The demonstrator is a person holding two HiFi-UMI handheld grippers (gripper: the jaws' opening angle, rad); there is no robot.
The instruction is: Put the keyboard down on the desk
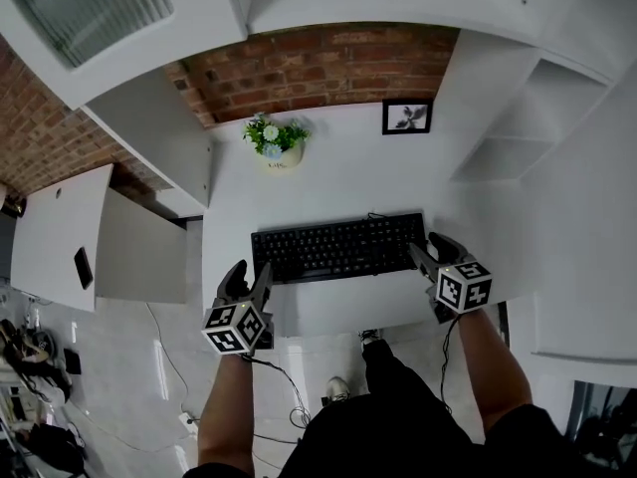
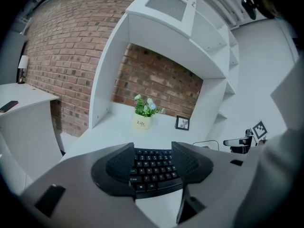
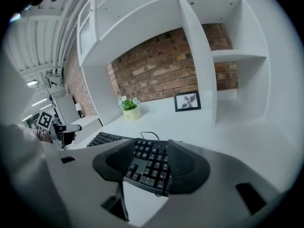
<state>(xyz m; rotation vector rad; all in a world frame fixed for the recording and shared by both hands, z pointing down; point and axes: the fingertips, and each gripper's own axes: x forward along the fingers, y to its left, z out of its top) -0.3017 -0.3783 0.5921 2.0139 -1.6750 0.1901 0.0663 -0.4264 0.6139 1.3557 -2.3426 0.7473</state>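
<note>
A black keyboard (image 1: 338, 249) lies flat on the white desk (image 1: 338, 182), near its front edge. My left gripper (image 1: 250, 275) sits at the keyboard's front left corner with its jaws spread. In the left gripper view the keyboard's left end (image 2: 154, 167) shows between the two dark pads (image 2: 116, 167), and I see no pad pressing on it. My right gripper (image 1: 433, 250) is at the keyboard's right end, also open. In the right gripper view the keyboard's right end (image 3: 149, 163) and its cable lie between the spread jaws of the right gripper (image 3: 151, 151).
A potted plant (image 1: 274, 139) and a small framed picture (image 1: 406, 117) stand at the back of the desk against the brick wall. White shelving (image 1: 518, 127) rises on the right. A lower side table with a phone (image 1: 84, 267) is at the left. Cables trail on the floor.
</note>
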